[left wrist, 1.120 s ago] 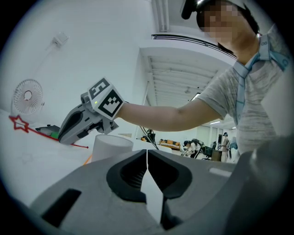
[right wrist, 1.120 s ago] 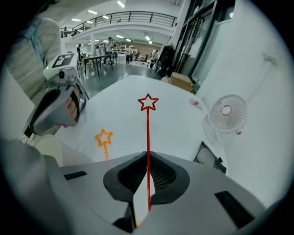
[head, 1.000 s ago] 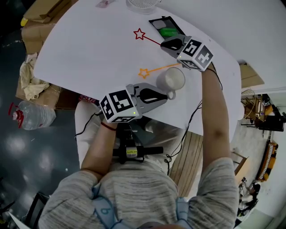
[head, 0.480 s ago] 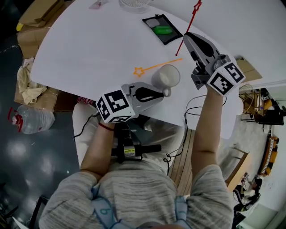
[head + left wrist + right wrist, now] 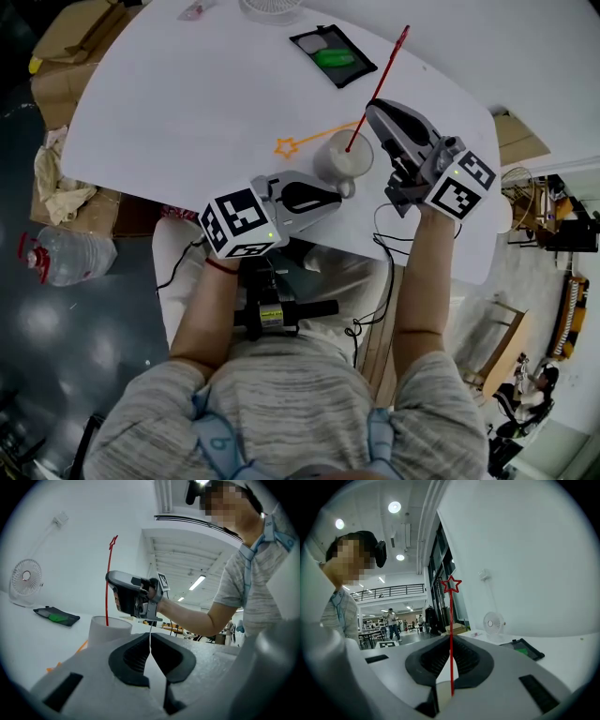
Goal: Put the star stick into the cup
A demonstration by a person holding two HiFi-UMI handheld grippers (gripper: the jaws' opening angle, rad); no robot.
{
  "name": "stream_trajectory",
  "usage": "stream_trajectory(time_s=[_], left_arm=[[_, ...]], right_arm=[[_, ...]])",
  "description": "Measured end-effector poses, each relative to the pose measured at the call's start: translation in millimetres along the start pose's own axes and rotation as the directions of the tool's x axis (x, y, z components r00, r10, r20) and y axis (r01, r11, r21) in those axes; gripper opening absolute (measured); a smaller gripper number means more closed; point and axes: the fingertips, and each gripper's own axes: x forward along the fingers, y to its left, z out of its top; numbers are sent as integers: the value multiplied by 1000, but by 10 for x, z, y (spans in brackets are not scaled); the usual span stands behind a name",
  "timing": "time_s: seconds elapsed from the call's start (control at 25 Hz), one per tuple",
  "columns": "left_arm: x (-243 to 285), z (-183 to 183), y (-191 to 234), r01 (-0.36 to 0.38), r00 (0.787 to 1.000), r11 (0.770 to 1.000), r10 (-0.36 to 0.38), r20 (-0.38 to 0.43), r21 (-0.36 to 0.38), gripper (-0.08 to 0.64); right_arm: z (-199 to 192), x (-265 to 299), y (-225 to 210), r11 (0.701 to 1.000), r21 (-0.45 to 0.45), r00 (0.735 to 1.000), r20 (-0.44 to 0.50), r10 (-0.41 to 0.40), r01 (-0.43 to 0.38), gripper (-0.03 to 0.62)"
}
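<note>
A white cup [image 5: 343, 156] stands near the front edge of the white table [image 5: 187, 103]. My right gripper [image 5: 369, 109] is shut on the red star stick [image 5: 380, 82]. It holds the stick steeply tilted, star end up and lower end inside the cup's mouth. In the right gripper view the stick [image 5: 451, 634] runs straight up between the closed pads. An orange star stick [image 5: 309, 142] lies flat on the table, just left of the cup. My left gripper [image 5: 337, 195] is shut, its tips right by the cup's handle [image 5: 350, 190]. The left gripper view shows the cup [image 5: 110, 626] just past my jaws.
A black tray [image 5: 339, 67] holding a green item lies behind the cup, with a white fan [image 5: 272, 7] at the far edge. Cardboard boxes [image 5: 66, 28] and a water bottle [image 5: 56, 248] are on the floor to the left. A cable [image 5: 389, 246] hangs under the right gripper.
The right gripper lifted the red star stick off the table, swung it up and right, then came back so its lower end is in the cup. The left gripper stayed put.
</note>
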Motion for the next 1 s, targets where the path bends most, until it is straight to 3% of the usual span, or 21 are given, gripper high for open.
stream_trajectory(time_s=[0.2, 0.4, 0.6, 0.68, 0.84, 1.0], left_arm=[[7, -4, -4, 5, 1000, 1000, -5, 0, -1, 15], [15, 11, -21, 9, 1000, 1000, -9, 1, 4, 15], [23, 9, -36, 17, 1000, 1000, -17, 0, 7, 15], [19, 17, -39, 18, 1000, 1000, -18, 2, 9, 15], [20, 22, -39, 21, 1000, 1000, -21, 4, 11, 15], [36, 24, -48, 32, 999, 999, -32, 0, 11, 15]], right_arm=[[-259, -5, 27, 1000, -7, 997, -72, 24, -25, 21], [-248, -37, 100, 996, -59, 992, -106, 66, -73, 41], [-154, -112, -41, 983, -173, 983, -180, 34, -66, 43], [-210, -100, -116, 963, -253, 962, -271, 16, -87, 43], [-414, -44, -313, 922, -356, 896, -444, -23, -153, 43], [-672, 14, -512, 881, -404, 799, -599, -51, -246, 43]])
